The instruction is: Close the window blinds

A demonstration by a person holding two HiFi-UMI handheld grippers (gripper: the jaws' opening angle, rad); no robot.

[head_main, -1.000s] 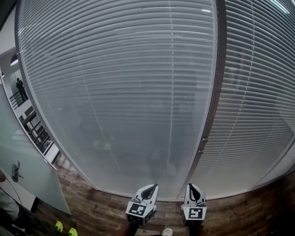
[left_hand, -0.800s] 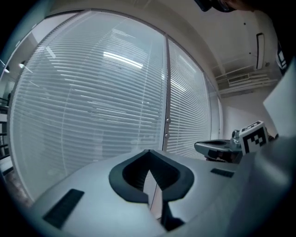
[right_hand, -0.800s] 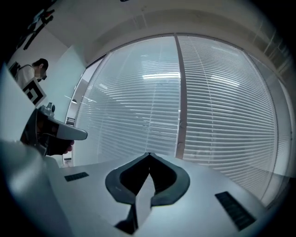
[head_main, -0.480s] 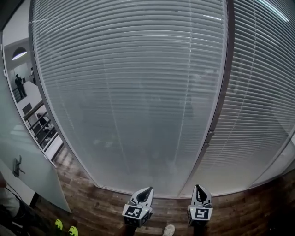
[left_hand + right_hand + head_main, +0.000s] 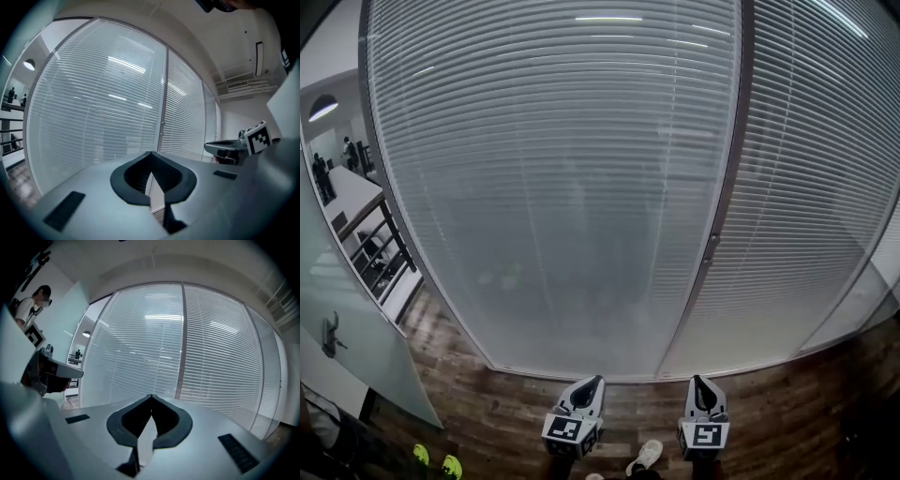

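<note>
White slatted window blinds point(image 5: 572, 178) hang full height across a glass wall, split by a dark vertical frame post point(image 5: 722, 187); a second blind panel point(image 5: 816, 187) lies to its right. The blinds point(image 5: 93, 108) point(image 5: 140, 348) fill both gripper views too. Low in the head view my left gripper point(image 5: 596, 379) and right gripper point(image 5: 697, 378) are side by side, both shut and empty, well short of the blinds. A small fitting point(image 5: 713, 241) sits on the post at mid height.
Wood-pattern floor point(image 5: 487, 412) runs along the foot of the glass wall. At the left stands a frosted glass door point(image 5: 337, 347) with a handle. A person point(image 5: 33, 303) stands to the left in the right gripper view. A shoe point(image 5: 645, 457) shows between the grippers.
Both grippers have sunk lower in the head view and drawn back from the blinds. The view has shifted, showing more floor and more of the right panel.
</note>
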